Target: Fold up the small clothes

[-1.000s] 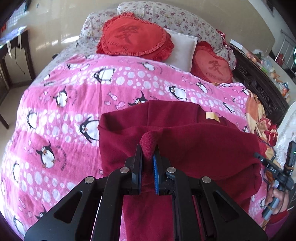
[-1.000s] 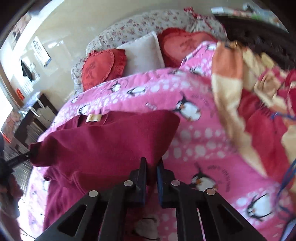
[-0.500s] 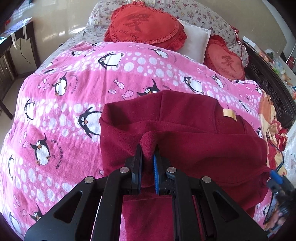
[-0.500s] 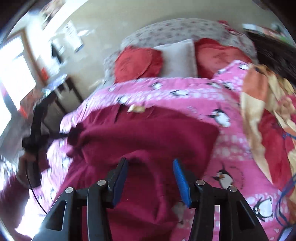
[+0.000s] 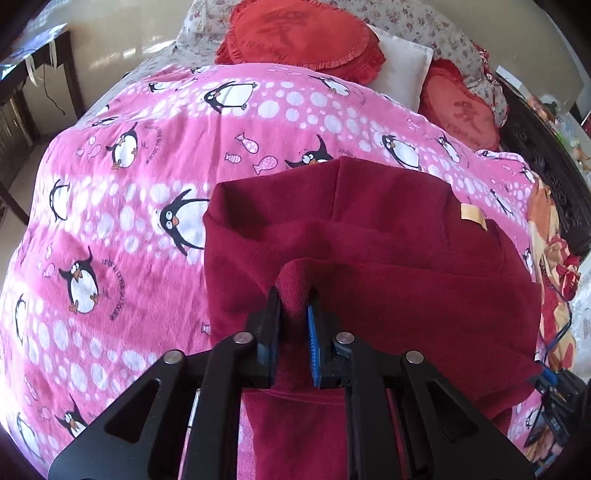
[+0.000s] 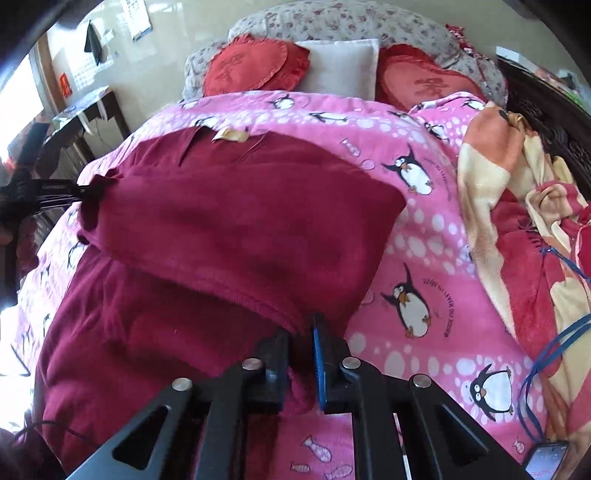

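A dark red fleece garment (image 5: pixel 388 258) with a tan label (image 5: pixel 472 216) lies on a pink penguin blanket (image 5: pixel 129 177), folded over on itself. My left gripper (image 5: pixel 292 295) is shut on a bunched fold of its near left edge. In the right wrist view the same garment (image 6: pixel 236 221) spreads across the blanket (image 6: pixel 424 258). My right gripper (image 6: pixel 301 332) is shut on the garment's near right corner. The left gripper also shows at the garment's far left edge (image 6: pixel 55 190).
Red cushions (image 5: pixel 303 33) and a white pillow (image 6: pixel 340 66) lie at the bed's head. An orange and red blanket (image 6: pixel 524 192) is bunched on the right. A dark table (image 5: pixel 33 55) stands left of the bed. A blue cord (image 6: pixel 546 354) trails at the lower right.
My right gripper was shut, opened half a second ago, and has now closed on the garment's right corner. The left gripper kept its hold and moved forward over the bed.
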`<state>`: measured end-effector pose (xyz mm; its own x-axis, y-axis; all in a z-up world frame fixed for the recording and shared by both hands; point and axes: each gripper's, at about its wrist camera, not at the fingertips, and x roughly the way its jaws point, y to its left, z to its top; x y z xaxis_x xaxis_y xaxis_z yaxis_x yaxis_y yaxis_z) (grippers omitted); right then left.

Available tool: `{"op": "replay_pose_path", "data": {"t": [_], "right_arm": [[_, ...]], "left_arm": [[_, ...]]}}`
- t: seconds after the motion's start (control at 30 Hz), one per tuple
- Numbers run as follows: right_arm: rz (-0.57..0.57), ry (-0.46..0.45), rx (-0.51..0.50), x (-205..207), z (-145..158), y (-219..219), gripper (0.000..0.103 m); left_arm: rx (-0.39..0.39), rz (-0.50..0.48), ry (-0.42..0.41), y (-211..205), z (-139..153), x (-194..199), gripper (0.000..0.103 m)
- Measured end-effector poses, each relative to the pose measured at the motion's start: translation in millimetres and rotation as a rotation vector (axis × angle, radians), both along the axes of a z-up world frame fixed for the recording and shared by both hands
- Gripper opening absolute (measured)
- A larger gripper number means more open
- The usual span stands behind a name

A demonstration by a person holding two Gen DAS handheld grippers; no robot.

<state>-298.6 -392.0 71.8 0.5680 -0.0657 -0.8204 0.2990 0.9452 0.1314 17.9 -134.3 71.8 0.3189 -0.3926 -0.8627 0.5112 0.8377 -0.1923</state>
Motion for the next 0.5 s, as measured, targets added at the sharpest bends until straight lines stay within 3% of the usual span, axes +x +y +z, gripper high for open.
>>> {"op": "replay_pose_path", "data": {"t": [0.07,0.13,0.27,0.33,0.37,0.5], "right_arm": [[0.015,-0.06,0.033,-9,17,2,0.044],[0.018,-0.142,0.075,-16,32,3,0.05],[-0.012,-0.216,0.113,4,42,1,0.05],[-0.045,-0.167,0.08,30,30,2,0.048],[-0.064,-0.14,0.067,41,22,1,0.039],[-0.154,-0.076,0.032,73,-6,-14,0.029]], "left_arm": [[-0.007,0.021,-0.031,8,6,-2,0.023],[-0.008,0.047,-0.067,14,13,-4,0.024],[-0.036,0.064,-0.112,15,23,-6,0.024],[-0.041,0.042,-0.112,10,21,-10,0.024],[-0.033,0.026,-0.112,5,17,-13,0.024],[0.05,0.005,-0.135,-13,-7,-17,0.024]]}}
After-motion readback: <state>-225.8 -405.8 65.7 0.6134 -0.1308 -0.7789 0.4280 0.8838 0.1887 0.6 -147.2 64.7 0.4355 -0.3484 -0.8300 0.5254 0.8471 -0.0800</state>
